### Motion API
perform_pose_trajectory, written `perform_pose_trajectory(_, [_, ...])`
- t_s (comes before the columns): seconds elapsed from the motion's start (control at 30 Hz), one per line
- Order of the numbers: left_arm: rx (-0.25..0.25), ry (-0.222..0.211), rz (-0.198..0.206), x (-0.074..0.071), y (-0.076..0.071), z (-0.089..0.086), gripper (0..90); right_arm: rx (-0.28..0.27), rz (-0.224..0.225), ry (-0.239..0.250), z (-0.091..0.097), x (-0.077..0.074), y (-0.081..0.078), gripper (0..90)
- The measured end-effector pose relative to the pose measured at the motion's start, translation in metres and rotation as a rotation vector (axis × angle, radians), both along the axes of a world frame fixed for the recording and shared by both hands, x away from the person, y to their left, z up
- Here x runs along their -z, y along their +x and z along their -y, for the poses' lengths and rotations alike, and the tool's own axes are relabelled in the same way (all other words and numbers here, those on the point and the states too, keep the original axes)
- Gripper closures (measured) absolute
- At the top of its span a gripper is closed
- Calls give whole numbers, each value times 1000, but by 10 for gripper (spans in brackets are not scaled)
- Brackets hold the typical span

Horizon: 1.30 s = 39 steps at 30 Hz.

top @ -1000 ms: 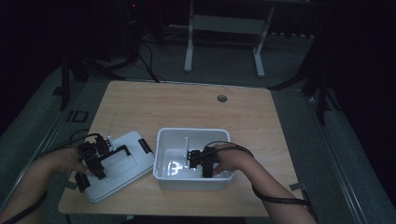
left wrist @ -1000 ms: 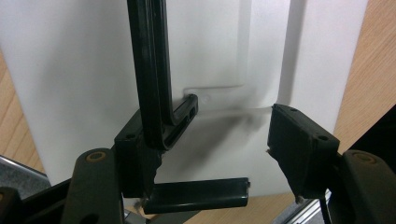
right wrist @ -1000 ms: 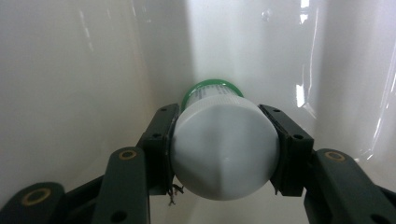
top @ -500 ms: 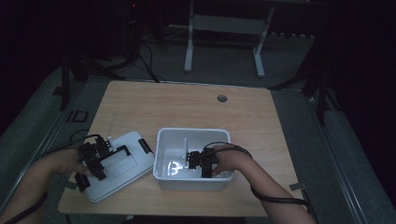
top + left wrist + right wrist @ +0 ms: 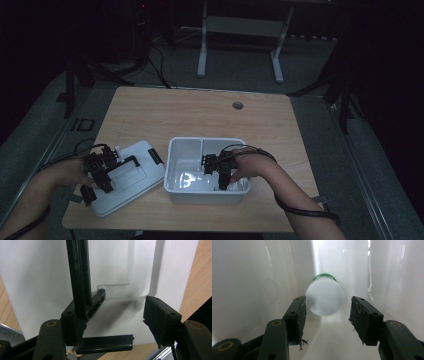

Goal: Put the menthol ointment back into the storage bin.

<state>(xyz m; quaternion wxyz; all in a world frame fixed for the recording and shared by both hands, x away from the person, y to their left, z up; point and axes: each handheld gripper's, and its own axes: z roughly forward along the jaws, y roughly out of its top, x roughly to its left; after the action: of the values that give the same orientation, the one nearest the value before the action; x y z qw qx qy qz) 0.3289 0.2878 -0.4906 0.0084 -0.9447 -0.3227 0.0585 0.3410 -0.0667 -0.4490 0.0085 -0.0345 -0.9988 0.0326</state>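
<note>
A white bin [image 5: 206, 140] stands at the table's near middle, with its white lid [image 5: 135, 172] lying flat to its left. My right gripper [image 5: 220, 175] is down inside the bin. In the right gripper view it [image 5: 327, 315] is open, with a white bottle [image 5: 325, 297] with a green cap lying end-on just ahead between its jaws, untouched. My left gripper [image 5: 100, 174] hovers over the lid. In the left gripper view it [image 5: 117, 320] is open, and the lid's black handle [image 5: 79, 277] runs up against its left jaw. A black latch [image 5: 106, 343] lies at the lid's edge.
The bin's inner walls [image 5: 249, 277] close in on both sides of the right gripper. A divider [image 5: 202, 149] splits the bin's far part. The wooden table [image 5: 200, 112] stretches bare behind the bin, with a small round hole [image 5: 238, 105] near its far edge.
Hardly anything: both hands stay where they were, the left over the lid and the right inside the bin, with only slight shifts.
</note>
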Motion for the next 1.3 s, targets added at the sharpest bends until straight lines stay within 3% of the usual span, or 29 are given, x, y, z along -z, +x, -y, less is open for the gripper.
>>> perform_pose_trajectory(0.33, [1,13,0,-2,0,-1,357,7,47,65,19,-30,1,412])
perform_pose_trajectory(0.7, [-10,8,2,-5,0,-4,357,69,69,106,54,-54,4,377])
perform_pose_trajectory(0.97, [-28,0,8,-12,1,-7,356,135,105,143,89,-69,8,267])
perform_pose_trajectory(1.1, [-36,-13,7,-14,3,-10,356,160,96,152,110,-68,9,175])
perform_pose_trajectory(1.17, [-40,-11,-2,-14,4,-10,356,165,102,131,120,-65,8,148])
perform_pose_trajectory(1.3, [-47,-22,6,-15,5,-11,356,197,100,124,137,-57,9,145])
